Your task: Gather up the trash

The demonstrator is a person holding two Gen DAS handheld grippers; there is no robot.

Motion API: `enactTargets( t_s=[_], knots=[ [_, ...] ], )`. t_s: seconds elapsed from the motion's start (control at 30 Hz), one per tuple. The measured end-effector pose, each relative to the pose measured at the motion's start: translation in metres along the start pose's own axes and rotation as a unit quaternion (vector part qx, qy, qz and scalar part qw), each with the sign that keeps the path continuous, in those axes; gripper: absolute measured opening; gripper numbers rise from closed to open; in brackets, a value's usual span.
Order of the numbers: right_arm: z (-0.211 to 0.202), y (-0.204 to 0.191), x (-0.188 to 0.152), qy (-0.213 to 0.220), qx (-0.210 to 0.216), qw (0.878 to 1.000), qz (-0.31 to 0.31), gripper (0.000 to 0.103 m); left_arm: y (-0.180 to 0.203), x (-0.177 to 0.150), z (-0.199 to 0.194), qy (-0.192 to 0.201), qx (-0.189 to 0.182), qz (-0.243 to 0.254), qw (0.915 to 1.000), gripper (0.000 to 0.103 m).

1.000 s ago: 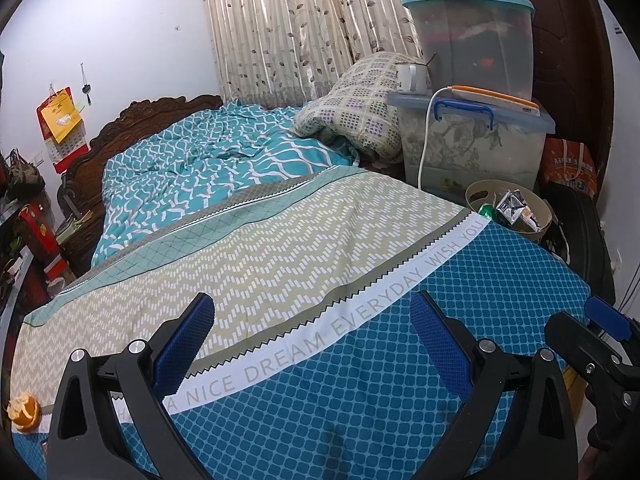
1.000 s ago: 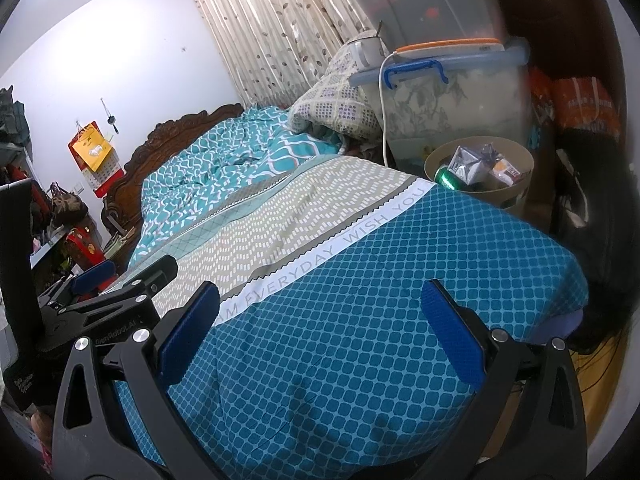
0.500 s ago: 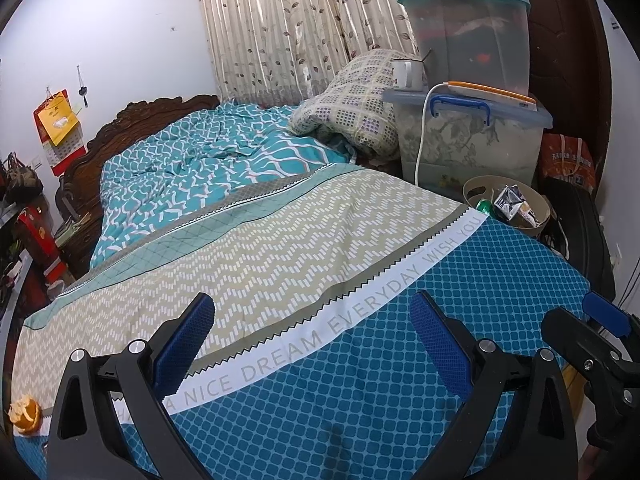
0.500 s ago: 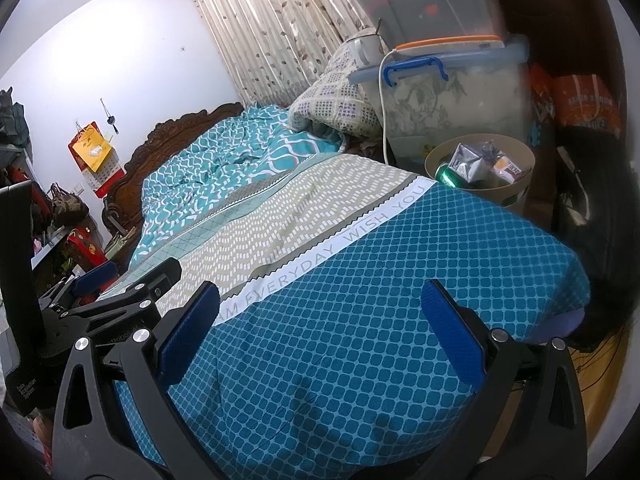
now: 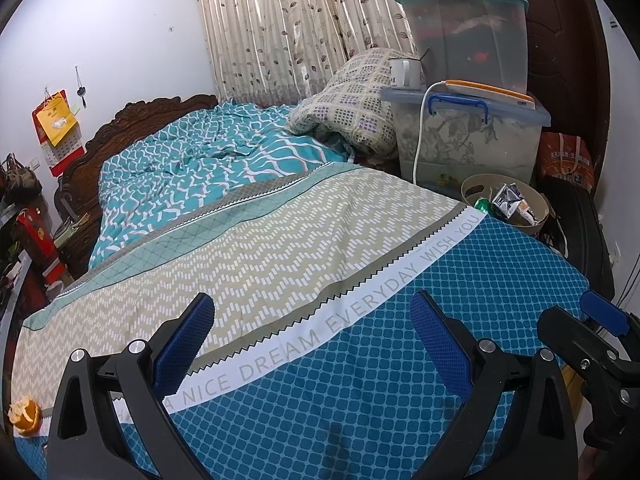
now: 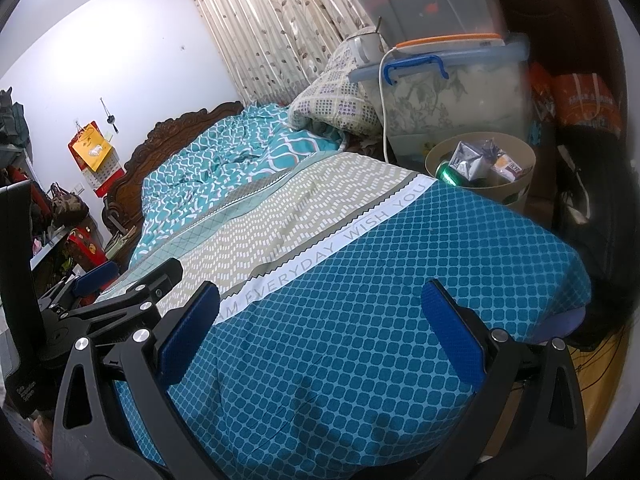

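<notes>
A beige round trash bin stands on the floor beyond the bed's far right corner. It holds a crumpled silver carton, a green can and other wrappers. An orange peel lies on the bedspread at the far left edge of the left wrist view. My left gripper hovers open over the blue part of the bedspread, nothing between its fingers. My right gripper is open too, empty, to the right of the left one, which shows as a gripper at its left.
The bed fills the middle, with a crumpled teal duvet and a folded checked quilt at the back. Stacked clear storage boxes with a white mug and a cable stand behind the bin. Cluttered shelves line the left.
Both views have barely shifted; the left gripper has eased back slightly, so the bin sits a little further right and lower. Both grippers stay open and empty.
</notes>
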State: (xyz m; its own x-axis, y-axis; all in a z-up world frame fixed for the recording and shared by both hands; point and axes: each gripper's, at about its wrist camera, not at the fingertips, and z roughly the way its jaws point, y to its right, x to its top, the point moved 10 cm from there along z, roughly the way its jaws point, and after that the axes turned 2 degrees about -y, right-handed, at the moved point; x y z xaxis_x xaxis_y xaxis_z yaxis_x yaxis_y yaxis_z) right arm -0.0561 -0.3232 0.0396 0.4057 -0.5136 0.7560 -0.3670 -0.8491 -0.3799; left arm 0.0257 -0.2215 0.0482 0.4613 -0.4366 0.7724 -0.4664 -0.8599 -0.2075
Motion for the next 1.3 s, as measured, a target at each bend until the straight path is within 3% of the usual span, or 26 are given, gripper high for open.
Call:
enactTargets(
  t_s=[1.3],
  knots=[
    [0.004, 0.004, -0.004, -0.004, 0.000, 1.000, 0.003, 0.100, 0.004, -0.010, 0.007, -0.010, -0.015, 0.004, 0.9998, 0.094]
  ],
)
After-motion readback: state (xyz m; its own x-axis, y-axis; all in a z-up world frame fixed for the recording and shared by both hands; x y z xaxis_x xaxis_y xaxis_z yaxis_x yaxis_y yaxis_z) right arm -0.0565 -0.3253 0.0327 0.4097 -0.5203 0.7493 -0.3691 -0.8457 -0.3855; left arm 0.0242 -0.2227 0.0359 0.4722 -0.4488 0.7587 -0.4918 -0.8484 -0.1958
